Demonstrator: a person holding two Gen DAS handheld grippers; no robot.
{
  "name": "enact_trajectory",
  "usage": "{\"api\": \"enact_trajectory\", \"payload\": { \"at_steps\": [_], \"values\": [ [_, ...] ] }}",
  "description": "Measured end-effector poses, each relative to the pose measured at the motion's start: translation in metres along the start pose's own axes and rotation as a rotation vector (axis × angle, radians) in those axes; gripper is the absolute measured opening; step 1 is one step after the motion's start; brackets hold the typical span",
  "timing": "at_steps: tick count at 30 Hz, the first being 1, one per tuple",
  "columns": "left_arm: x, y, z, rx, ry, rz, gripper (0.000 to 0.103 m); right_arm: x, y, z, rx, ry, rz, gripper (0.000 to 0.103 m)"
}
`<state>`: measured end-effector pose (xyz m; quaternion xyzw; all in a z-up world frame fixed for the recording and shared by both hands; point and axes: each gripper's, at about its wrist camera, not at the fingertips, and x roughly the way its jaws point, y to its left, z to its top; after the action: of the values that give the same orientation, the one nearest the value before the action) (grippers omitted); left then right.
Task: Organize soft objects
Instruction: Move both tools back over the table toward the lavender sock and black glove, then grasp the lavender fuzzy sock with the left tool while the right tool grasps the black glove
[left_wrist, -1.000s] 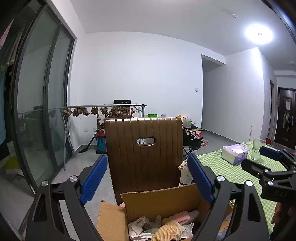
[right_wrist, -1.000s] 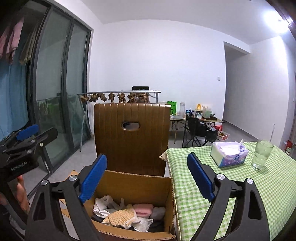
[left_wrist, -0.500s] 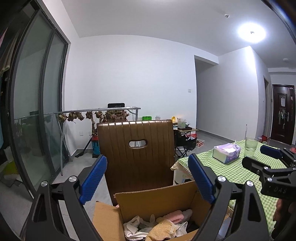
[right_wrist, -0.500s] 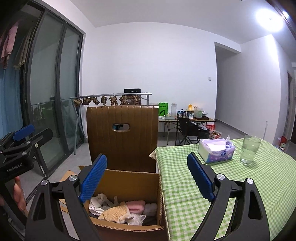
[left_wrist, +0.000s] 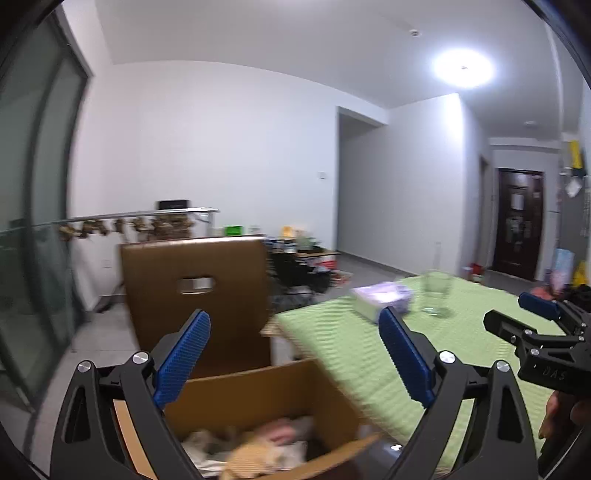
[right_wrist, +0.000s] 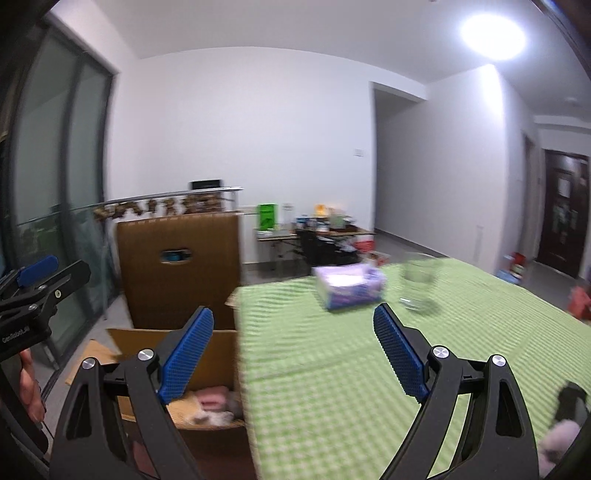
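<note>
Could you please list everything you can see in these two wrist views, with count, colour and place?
cardboard box: one, brown, open, on the floor beside the table's near-left edge
soft objects: several, white, pink and tan, piled inside the box; blurred
chair: one, brown, behind the box
table: one, green checked cloth, right of the box
tissue box: one, purple, on the table
glass: one, clear, on the table, right of the tissue box
pink fluffy item: one, at the lower right edge; unclear
dark door: one, far right wall
left gripper: black with blue pads, jaws open, empty
right gripper: black with blue pads, jaws open, empty
</note>
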<state>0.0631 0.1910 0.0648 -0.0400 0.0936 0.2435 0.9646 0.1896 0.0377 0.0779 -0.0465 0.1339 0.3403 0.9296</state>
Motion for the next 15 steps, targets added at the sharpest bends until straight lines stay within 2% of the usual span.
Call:
{"api": "enact_trajectory", "payload": {
  "at_steps": [7,10,15],
  "values": [
    [0.014,-0.086,-0.001,0.026,0.024,-0.232,0.09,-0.066,-0.075,-0.021,0.055,0.022,-0.242,0.085],
    [0.012,-0.123,-0.005,0.05,0.029,-0.33,0.09,-0.105,-0.113,-0.035,0.107,0.038,-0.372,0.085],
    [0.004,-0.174,-0.012,0.077,0.033,-0.465,0.09,-0.157,-0.151,-0.053,0.178,0.045,-0.527,0.085]
  ]
}}
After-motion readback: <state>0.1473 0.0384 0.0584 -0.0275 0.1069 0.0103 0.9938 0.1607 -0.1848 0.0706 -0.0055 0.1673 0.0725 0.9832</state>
